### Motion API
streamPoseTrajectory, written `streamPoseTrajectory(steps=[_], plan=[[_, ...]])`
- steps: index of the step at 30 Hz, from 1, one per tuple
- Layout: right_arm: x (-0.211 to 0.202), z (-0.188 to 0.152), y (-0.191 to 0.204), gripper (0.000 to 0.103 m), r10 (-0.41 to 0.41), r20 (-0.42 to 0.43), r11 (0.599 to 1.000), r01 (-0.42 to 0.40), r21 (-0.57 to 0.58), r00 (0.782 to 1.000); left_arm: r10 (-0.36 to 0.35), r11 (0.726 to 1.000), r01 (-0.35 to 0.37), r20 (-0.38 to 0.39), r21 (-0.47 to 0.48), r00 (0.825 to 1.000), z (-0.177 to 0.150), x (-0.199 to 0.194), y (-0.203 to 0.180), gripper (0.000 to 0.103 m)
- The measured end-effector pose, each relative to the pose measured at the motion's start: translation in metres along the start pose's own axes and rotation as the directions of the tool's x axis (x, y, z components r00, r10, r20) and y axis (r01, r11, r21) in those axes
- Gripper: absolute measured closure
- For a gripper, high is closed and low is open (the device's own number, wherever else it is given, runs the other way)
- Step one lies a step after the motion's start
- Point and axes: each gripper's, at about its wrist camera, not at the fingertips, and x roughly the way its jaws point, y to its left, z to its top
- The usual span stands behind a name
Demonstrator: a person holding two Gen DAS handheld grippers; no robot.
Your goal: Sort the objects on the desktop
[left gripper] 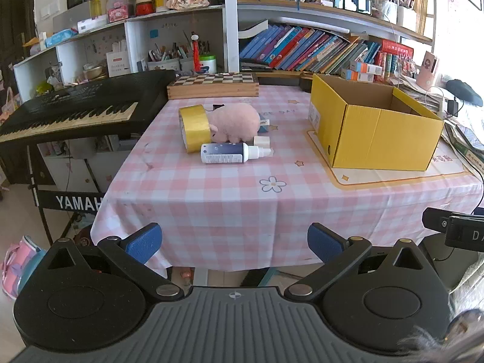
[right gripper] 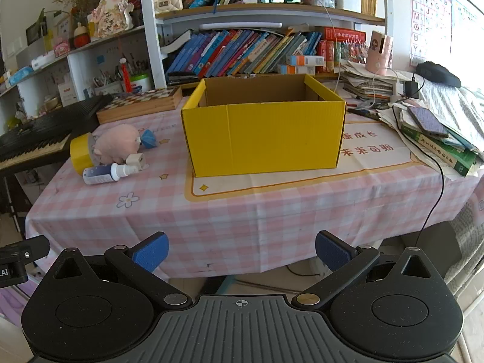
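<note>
An open yellow cardboard box [left gripper: 375,133] stands on the pink checked tablecloth [left gripper: 230,199]; it also shows in the right wrist view [right gripper: 263,142]. Left of it lie a pink plush pig [left gripper: 236,122], a yellow tape roll [left gripper: 195,127], a white-and-blue spray bottle [left gripper: 230,152] and a small beige block [left gripper: 261,141], bunched together. The right wrist view shows the pig [right gripper: 116,143], the tape roll [right gripper: 79,152], the bottle [right gripper: 104,174] and a blue item [right gripper: 148,138] behind the pig. My left gripper [left gripper: 234,242] and right gripper [right gripper: 242,249] are open, empty, before the table's near edge.
A black keyboard [left gripper: 75,112] stands left of the table. A wooden chessboard box [left gripper: 213,86] lies at the back. Bookshelves [left gripper: 302,48] rise behind. Stacked books and papers [right gripper: 438,133] with a black cable [right gripper: 435,181] crowd the right side.
</note>
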Motion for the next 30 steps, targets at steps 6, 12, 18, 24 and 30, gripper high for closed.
streamPoseTrajectory(steps=[6,12,18,24,30], plan=[[-0.0003,0.0001,-0.0004,0.000,0.000,0.000,1.000,0.000,0.001,1.000,0.002,1.000,-0.002,0.000,0.003,1.000,-0.0009,0.0003,0.0001,0.000],[-0.0003,0.0004,-0.0009,0.000,0.001,0.002,1.000,-0.001,-0.001,1.000,0.003,1.000,-0.003,0.000,0.001,1.000,-0.0001,0.0000,-0.0005,0.000],[-0.0004,0.0003,-0.0005,0.000,0.001,0.002,1.000,-0.001,0.000,1.000,0.004,1.000,-0.004,-0.001,0.003,1.000,0.0008,0.0016,-0.0027,0.000],[-0.0009,0.0006,0.0012,0.000,0.005,0.002,1.000,-0.005,-0.005,1.000,0.005,1.000,-0.005,0.000,0.004,1.000,0.0004,0.0018,-0.0030,0.000],[-0.0021,0.0000,0.0013,0.000,0.012,0.003,1.000,-0.012,0.004,1.000,0.008,1.000,-0.008,0.002,0.004,1.000,0.0006,0.0016,-0.0037,0.000]])
